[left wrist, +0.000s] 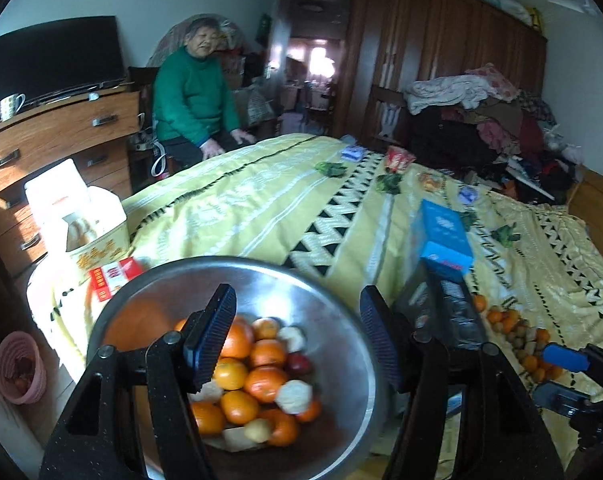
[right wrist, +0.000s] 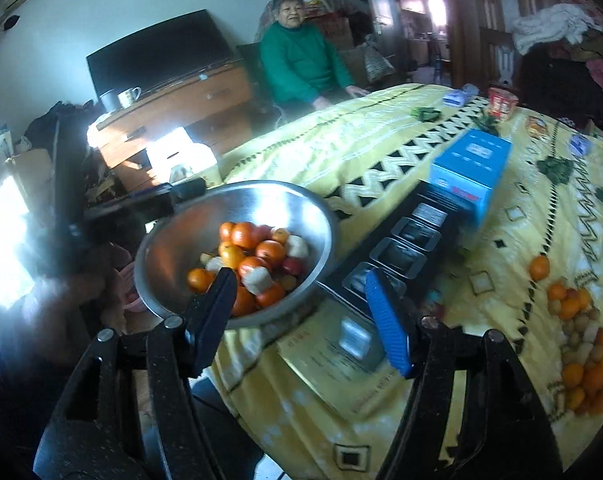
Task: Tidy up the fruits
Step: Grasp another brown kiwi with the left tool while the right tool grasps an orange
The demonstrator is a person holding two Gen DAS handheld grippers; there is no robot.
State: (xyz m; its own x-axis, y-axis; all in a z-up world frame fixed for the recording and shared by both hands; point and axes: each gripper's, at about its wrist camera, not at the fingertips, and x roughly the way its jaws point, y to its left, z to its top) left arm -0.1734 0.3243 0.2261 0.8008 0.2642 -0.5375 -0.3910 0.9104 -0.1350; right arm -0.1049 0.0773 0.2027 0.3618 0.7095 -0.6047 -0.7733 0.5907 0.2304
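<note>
Jaws of both my left gripper [left wrist: 297,334] and right gripper [right wrist: 301,320] stand spread, pinching nothing. Below my left one sits the round, shiny steel bowl [left wrist: 333,292], heaped with orange tangerines [left wrist: 265,384], pale peeled pieces and one red fruit. At three o'clock, more small oranges [right wrist: 581,344] lie loose on the yellow patterned bedspread [right wrist: 381,136].

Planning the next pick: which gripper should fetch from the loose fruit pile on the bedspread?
Probably right. The right gripper is open and empty, and the fruit pile lies on its side. The left gripper, also open, hangs over the steel bowl.
</note>
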